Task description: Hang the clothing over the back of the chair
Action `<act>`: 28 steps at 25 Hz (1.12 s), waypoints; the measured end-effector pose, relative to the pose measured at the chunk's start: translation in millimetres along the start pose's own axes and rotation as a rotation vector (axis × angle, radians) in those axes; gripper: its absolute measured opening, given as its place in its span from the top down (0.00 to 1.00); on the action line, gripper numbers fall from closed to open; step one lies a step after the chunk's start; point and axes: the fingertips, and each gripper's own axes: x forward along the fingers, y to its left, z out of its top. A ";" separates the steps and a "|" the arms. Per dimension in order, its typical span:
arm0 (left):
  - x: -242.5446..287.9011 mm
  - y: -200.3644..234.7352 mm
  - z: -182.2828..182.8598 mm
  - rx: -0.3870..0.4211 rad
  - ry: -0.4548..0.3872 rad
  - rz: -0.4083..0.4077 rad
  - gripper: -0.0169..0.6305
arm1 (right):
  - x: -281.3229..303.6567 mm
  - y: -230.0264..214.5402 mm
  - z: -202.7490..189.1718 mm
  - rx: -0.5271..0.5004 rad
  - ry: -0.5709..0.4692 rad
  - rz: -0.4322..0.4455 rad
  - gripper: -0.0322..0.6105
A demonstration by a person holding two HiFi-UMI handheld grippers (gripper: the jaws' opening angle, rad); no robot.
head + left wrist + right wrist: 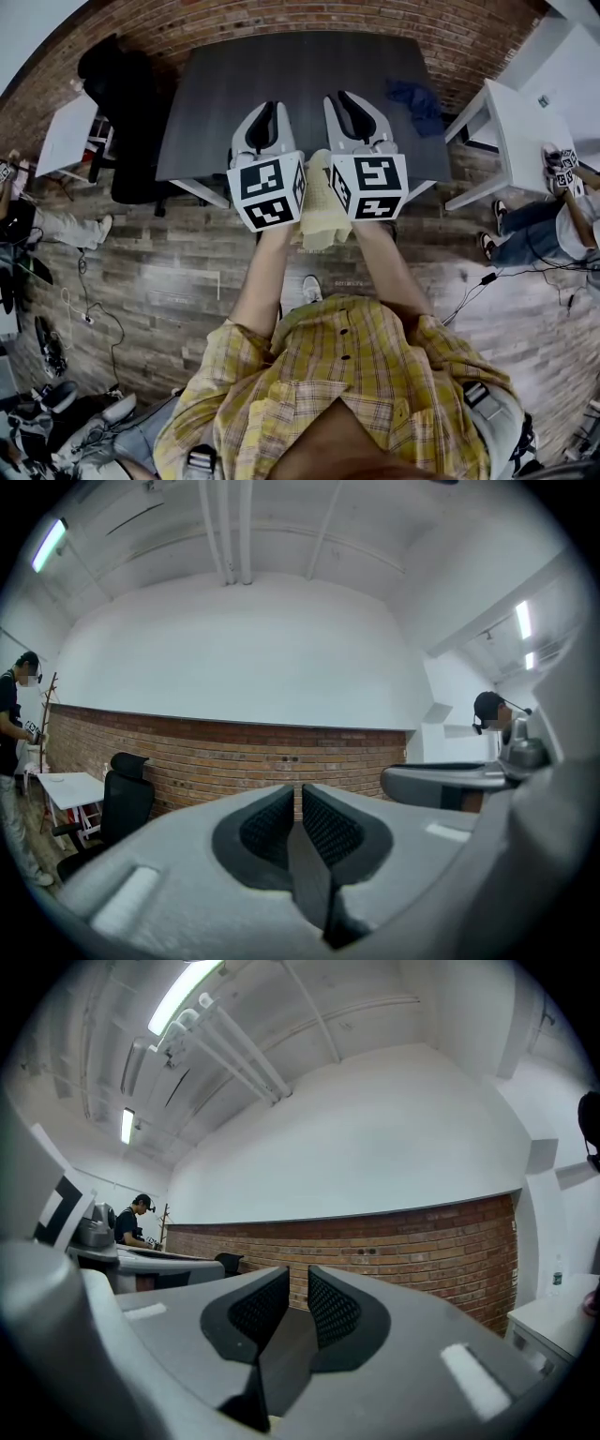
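A dark blue piece of clothing (417, 101) lies crumpled on the far right of the dark table (281, 84). A black office chair (122, 122) stands at the table's left end; it also shows as the chair (127, 799) by the brick wall. My left gripper (269, 108) and right gripper (349, 98) are held side by side over the table's near edge, both shut with nothing between the jaws. A pale yellow cloth (323, 211) shows between and below their marker cubes; what holds it is hidden. Both gripper views, left gripper (298, 791) and right gripper (298, 1274), look level at the wall.
White tables stand at the left (66, 136) and right (525, 131). People sit or stand at both sides of the room. Cables (89, 314) and gear lie on the wooden floor at the left. A brick wall (309, 19) runs behind the table.
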 end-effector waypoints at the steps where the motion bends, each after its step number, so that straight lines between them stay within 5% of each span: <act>1: -3.1 -1.6 0.3 0.001 0.000 0.001 0.94 | -3.1 1.7 0.6 0.000 -0.001 0.006 0.87; 28: -89.2 -56.2 -9.1 0.015 0.007 0.004 0.97 | -94.8 27.2 6.4 0.002 -0.024 0.093 0.96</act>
